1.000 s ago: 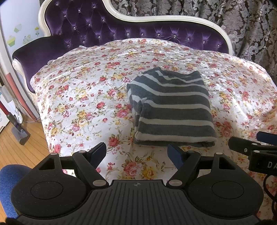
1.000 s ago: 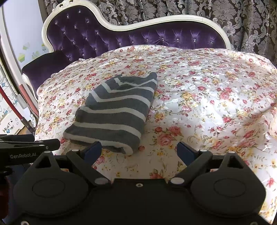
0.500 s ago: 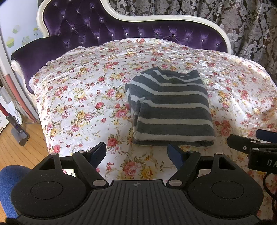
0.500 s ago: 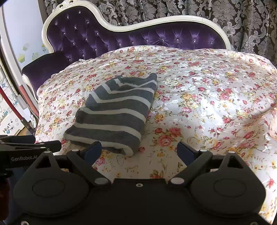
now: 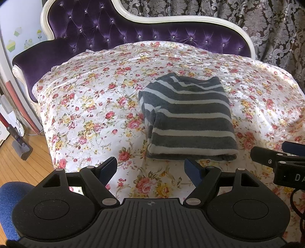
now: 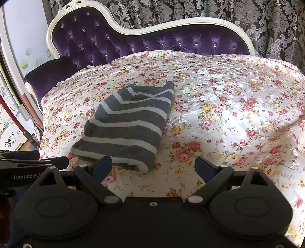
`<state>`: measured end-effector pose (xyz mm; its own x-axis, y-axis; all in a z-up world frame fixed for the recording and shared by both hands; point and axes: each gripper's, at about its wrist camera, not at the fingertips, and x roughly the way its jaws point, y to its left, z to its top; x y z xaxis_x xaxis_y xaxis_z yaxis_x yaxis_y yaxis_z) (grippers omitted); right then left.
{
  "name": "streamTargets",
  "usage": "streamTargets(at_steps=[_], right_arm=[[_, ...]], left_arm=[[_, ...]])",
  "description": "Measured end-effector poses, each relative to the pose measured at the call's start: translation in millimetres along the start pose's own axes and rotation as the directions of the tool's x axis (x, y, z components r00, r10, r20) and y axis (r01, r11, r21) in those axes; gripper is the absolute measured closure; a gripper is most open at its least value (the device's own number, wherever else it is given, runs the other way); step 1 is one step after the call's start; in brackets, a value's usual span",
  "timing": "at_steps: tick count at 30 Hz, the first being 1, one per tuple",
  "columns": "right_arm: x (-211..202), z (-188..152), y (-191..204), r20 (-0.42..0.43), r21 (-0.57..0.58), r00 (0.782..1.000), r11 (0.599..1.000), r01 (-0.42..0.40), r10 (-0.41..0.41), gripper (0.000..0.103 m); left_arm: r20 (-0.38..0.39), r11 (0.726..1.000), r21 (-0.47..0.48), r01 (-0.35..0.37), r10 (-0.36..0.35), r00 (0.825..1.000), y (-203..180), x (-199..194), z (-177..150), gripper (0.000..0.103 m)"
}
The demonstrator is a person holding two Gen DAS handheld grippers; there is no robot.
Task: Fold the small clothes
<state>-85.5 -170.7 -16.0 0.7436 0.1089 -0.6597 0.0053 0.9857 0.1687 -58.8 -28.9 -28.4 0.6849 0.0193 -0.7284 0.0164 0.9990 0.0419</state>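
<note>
A grey garment with white stripes (image 5: 188, 118) lies folded into a neat rectangle on the floral sheet (image 5: 91, 106); it also shows in the right wrist view (image 6: 129, 126). My left gripper (image 5: 151, 167) is open and empty, held just short of the garment's near edge. My right gripper (image 6: 153, 167) is open and empty, near the garment's near right corner. Each gripper's side shows at the edge of the other's view.
The floral sheet covers a purple tufted sofa with a white frame (image 5: 133, 36). Patterned curtains (image 6: 209, 9) hang behind. Wooden floor and a vacuum head (image 5: 21, 146) lie at the left. A blue chair seat (image 5: 9, 200) is at the lower left.
Both grippers have drawn back slightly from the folded garment and risen a little. The garment has not moved. Both stay open.
</note>
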Motion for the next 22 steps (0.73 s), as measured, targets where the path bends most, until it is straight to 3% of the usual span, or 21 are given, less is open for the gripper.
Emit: streamTargets(at_steps=[22], right_arm=[[2.2,0.7,1.6,-0.003,0.001,1.000,1.000,0.002,-0.002,0.009]], left_arm=[[-0.003,1.000,0.008,0.002,-0.002,1.000,1.7,4.5,-3.1,0.026]])
